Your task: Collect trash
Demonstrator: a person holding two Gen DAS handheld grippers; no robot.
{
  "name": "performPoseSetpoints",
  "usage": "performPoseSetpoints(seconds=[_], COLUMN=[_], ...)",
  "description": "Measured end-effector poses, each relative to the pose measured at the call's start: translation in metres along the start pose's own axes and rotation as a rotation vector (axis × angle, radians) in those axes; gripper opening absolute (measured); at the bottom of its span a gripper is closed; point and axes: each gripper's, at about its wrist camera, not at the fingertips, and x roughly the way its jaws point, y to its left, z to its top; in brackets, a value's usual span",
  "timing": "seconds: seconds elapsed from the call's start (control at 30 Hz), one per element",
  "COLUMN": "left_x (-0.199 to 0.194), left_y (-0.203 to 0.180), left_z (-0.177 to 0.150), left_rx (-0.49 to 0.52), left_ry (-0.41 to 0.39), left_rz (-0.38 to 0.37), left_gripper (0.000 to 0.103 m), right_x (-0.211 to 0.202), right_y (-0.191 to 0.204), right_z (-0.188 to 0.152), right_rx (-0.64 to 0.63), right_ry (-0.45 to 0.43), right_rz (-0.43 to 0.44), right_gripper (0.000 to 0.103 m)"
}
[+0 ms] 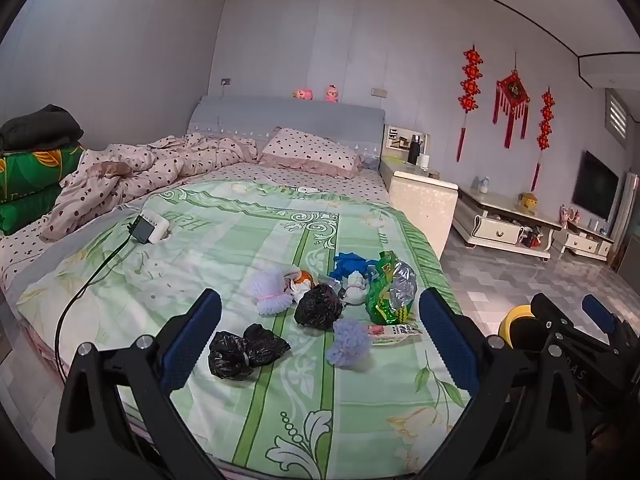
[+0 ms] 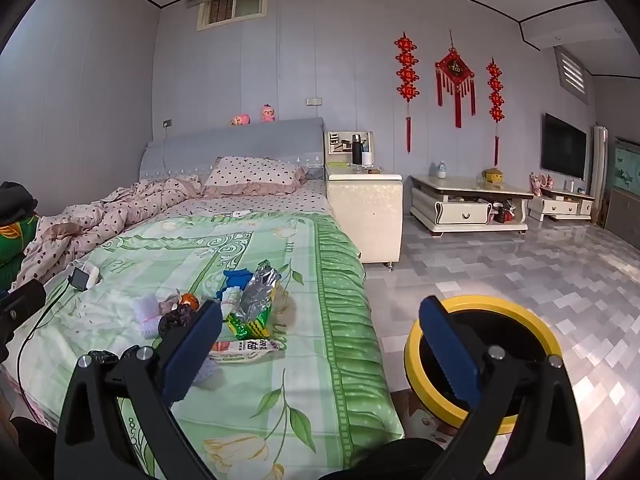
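Hovering spread, empty, left gripper point(image 1: 320, 344) over black bags point(image 1: 248, 350), twelve o'clock; right gripper point(image 2: 320, 352) gaping, yellow bin point(image 2: 480, 360) at three o'clock for drops.

grey walls point(image 2: 100, 80), tiled floor point(image 2: 520, 272), bed point(image 1: 240, 240), wall-mounted tv point(image 2: 563, 151).

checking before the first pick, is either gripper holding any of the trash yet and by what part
Nothing is held. The left gripper and right gripper are both open, with no trash between their fingers.

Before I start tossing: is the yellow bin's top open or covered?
Open: the yellow-rimmed bin shows a dark interior inside its ring, no lid visible.
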Motion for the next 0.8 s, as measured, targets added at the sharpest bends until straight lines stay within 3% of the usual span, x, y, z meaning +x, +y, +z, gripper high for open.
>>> performPoseSetpoints(seconds=[0.8], left_x=[0.0037], left_y=[0.0019], left_z=[-0.0014], left_rx=[-0.008], left_ry=[0.0], left_rz=[0.003], left_gripper=[0.095], right_x=[0.0004], right_y=[-0.001], right_z=[0.0007], right_rx=[-0.005], right_ry=[0.005], right_rz=[-0.001], right_gripper=[0.095])
